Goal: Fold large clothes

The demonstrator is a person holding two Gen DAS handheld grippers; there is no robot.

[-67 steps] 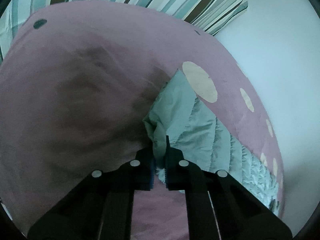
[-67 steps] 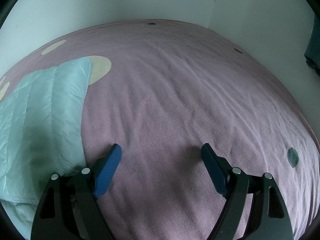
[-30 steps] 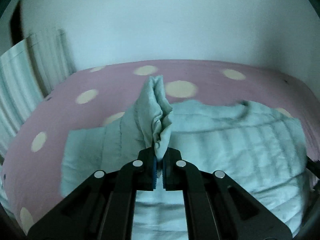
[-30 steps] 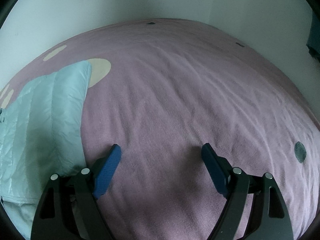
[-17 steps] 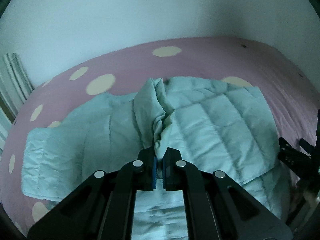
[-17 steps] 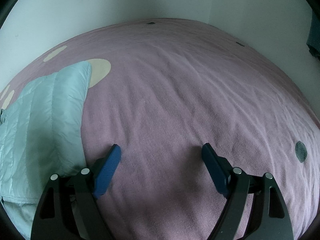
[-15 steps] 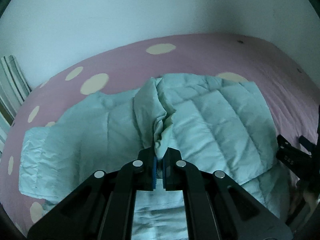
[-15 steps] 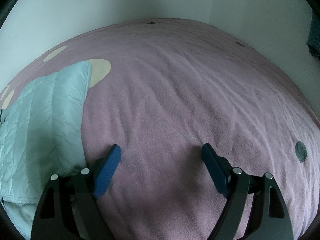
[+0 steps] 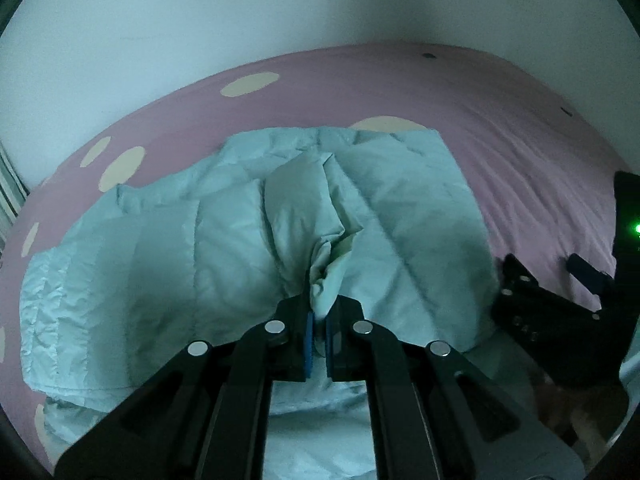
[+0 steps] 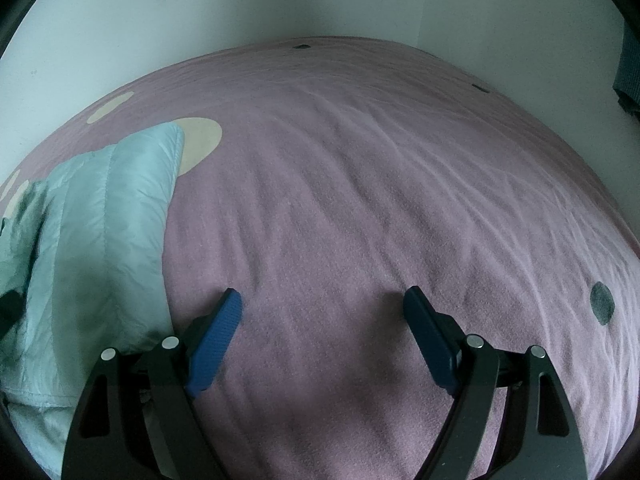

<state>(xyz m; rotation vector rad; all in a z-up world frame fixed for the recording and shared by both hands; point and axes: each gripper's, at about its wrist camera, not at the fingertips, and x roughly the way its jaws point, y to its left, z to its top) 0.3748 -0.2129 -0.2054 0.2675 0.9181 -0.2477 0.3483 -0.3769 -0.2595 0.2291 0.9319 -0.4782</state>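
A pale mint quilted jacket (image 9: 168, 280) lies spread on a pink bedspread (image 9: 500, 120) with cream dots. My left gripper (image 9: 319, 312) is shut on a bunched fold of the jacket, low over its middle, and the pinched cloth rises between the blue pads. In the right wrist view the jacket's right side (image 10: 100, 232) lies at the left. My right gripper (image 10: 322, 308) stands open just over bare bedspread (image 10: 360, 200), to the right of the jacket's edge, with nothing between its fingers. The right gripper (image 9: 560, 292) also shows at the right edge of the left wrist view.
A white wall (image 9: 240, 20) runs behind the bed and meets a corner (image 10: 424, 8) at the far right. A striped pillow edge (image 9: 8, 196) shows at far left. Dark dots (image 10: 602, 304) mark the bedspread on the right side.
My left gripper carried the pinched fold across and down over the jacket, and the fold now lies lower against the spread cloth. The right gripper stayed still and open.
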